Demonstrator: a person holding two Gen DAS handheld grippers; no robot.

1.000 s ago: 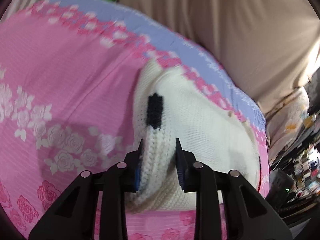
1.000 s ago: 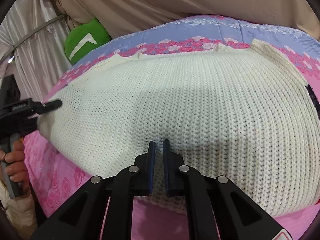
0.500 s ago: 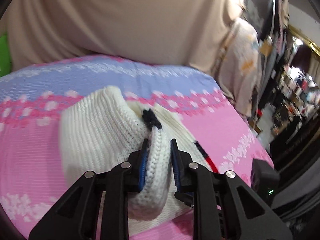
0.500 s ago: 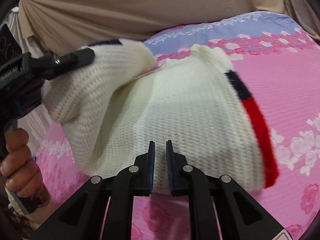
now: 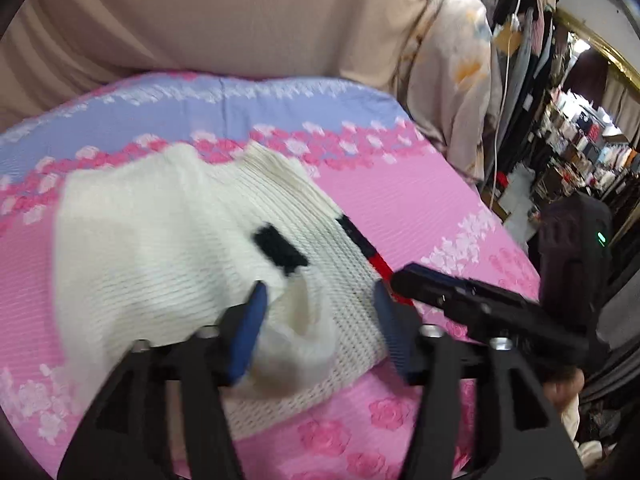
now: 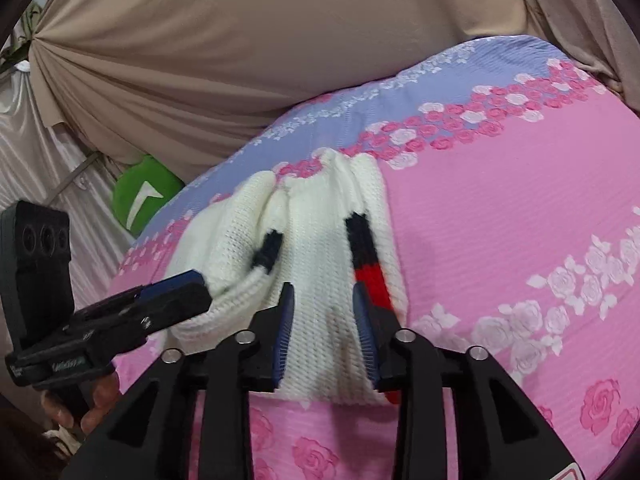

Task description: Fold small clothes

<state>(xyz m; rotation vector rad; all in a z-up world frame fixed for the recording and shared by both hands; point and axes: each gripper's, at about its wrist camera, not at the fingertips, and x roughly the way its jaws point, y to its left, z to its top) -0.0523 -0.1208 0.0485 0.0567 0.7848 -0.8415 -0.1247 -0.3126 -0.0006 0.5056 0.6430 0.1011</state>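
Observation:
A white knitted sweater (image 5: 160, 248) with black and red stripes lies folded over on the pink flowered bedsheet (image 5: 420, 200); it also shows in the right wrist view (image 6: 320, 248). My left gripper (image 5: 320, 320) is open, its jaws wide apart over the sweater's near folded edge. It shows from the side in the right wrist view (image 6: 176, 292). My right gripper (image 6: 324, 320) is open, its jaws on either side of the sweater's near edge, beside the red stripe (image 6: 372, 276). It reaches in from the right in the left wrist view (image 5: 440, 284).
Beige curtain (image 6: 240, 60) hangs behind the bed. A green cushion (image 6: 140, 200) sits at the far left. A floral cloth (image 5: 452, 72) and cluttered shelves (image 5: 580, 140) stand past the bed's right edge. The sheet has a lilac band (image 5: 200, 104) at the back.
Both grippers have opened and let go of the sweater. The lifted left side now lies folded over onto the rest of the sweater, on the bed.

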